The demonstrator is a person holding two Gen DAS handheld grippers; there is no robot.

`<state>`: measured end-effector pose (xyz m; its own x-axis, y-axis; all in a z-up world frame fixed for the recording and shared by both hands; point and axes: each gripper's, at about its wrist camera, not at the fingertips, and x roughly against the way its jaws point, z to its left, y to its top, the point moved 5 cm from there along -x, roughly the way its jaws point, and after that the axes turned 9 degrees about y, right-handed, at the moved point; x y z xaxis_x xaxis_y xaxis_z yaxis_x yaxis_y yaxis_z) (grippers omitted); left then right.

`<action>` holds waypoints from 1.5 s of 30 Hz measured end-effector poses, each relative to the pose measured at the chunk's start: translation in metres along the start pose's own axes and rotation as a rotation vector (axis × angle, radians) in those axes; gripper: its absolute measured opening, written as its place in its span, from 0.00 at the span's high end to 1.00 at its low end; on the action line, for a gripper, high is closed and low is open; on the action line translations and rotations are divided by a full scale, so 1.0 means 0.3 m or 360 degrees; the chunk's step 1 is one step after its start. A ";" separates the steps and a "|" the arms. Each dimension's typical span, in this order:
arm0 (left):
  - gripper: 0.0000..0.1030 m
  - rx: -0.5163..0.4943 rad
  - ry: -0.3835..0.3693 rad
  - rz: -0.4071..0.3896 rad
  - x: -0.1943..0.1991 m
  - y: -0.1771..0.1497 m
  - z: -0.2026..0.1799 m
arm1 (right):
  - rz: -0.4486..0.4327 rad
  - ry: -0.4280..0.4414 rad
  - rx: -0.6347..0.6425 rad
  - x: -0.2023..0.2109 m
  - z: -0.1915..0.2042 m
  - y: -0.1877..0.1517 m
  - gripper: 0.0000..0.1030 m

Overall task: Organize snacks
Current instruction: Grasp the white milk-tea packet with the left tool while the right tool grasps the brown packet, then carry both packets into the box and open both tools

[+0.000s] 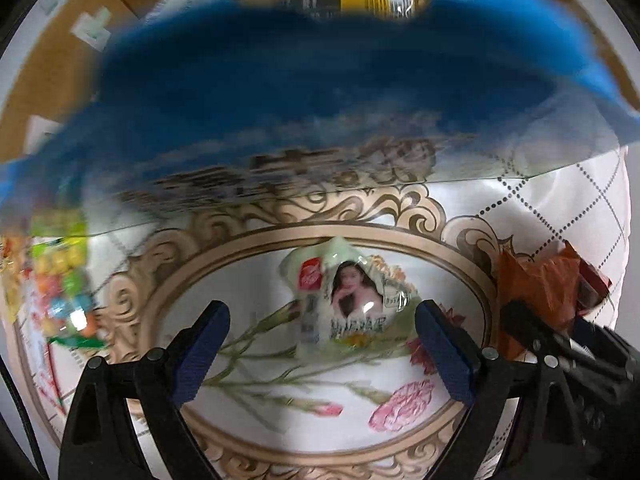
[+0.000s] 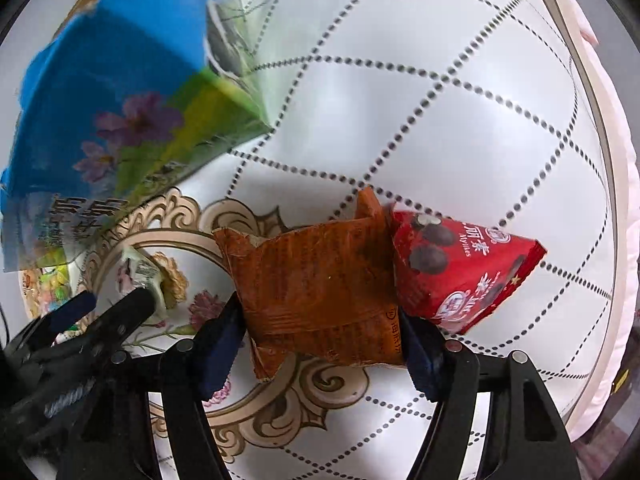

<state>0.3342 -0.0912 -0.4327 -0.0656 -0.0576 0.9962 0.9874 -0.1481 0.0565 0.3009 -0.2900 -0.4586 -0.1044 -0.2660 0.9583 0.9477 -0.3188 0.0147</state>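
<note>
My right gripper (image 2: 320, 344) pinches an orange-brown snack packet (image 2: 316, 292), a blue pad pressed on each side of it. A red chocolate packet (image 2: 464, 272) lies touching the orange one on its right, on the white tablecloth (image 2: 440, 100) with dotted diamonds.

My left gripper (image 1: 322, 344) hangs spread wide, nothing between its pads. Just beyond it a pale green packet with a printed portrait (image 1: 348, 300) lies inside the cloth's gold oval.

Farther off, a big blue bag (image 1: 300, 80), blurred. Bright candy packet (image 1: 60, 280) at far left. Cardboard box (image 1: 48, 68) beyond the bag.
</note>
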 end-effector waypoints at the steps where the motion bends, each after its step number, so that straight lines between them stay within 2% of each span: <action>1: 0.18 0.0001 -0.0039 0.0019 -0.017 0.008 -0.013 | -0.0003 0.0000 0.0002 -0.002 -0.002 -0.001 0.29; 2: 0.36 0.0004 -0.0060 0.0024 -0.026 0.010 -0.021 | -0.0002 -0.0004 0.0005 -0.003 -0.002 -0.006 0.29; 4: 0.51 -0.0007 -0.0042 -0.0004 -0.025 0.013 -0.033 | -0.0003 -0.0011 0.0012 -0.003 -0.006 -0.017 0.29; 7: 0.58 -0.0022 -0.0049 -0.0014 -0.014 0.000 -0.048 | 0.0001 -0.0003 0.0012 -0.017 0.010 -0.026 0.29; 16: 0.60 0.0050 -0.0014 -0.0034 0.028 -0.184 0.040 | 0.0044 0.0069 0.0068 0.002 0.075 -0.085 0.30; 22: 0.66 0.0112 -0.0036 -0.0070 0.089 -0.283 0.100 | 0.0054 0.0141 0.0126 0.003 0.161 -0.135 0.31; 25: 0.66 0.0130 -0.0058 -0.0095 0.122 -0.331 0.116 | 0.0055 0.0170 0.0161 0.015 0.201 -0.172 0.31; 29: 0.66 0.0186 -0.0095 -0.0068 0.120 -0.415 0.184 | 0.0045 0.0213 0.0197 0.064 0.232 -0.192 0.31; 30: 0.66 0.0201 -0.0101 -0.0066 0.119 -0.445 0.242 | 0.0045 0.0213 0.0197 0.064 0.232 -0.192 0.31; 34: 0.66 0.0274 -0.0131 -0.0101 0.166 -0.494 0.327 | 0.0021 0.0240 0.0204 0.101 0.247 -0.183 0.31; 36: 0.66 0.0292 -0.0148 -0.0138 0.209 -0.486 0.359 | 0.0009 0.0267 0.0209 0.151 0.232 -0.180 0.31; 40: 0.66 0.0314 -0.0223 -0.0254 0.364 -0.459 0.393 | -0.0019 0.0344 0.0228 0.212 0.287 -0.172 0.31; 45: 0.66 0.0290 -0.0314 -0.0377 0.506 -0.218 0.351 | -0.0088 0.0476 0.0264 0.350 0.384 -0.116 0.31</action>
<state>0.2748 0.0136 -0.2780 -0.2841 0.1517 0.9467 0.9588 0.0448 0.2806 0.2917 -0.2020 -0.3256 -0.2177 -0.5152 0.8289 0.9716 -0.1948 0.1341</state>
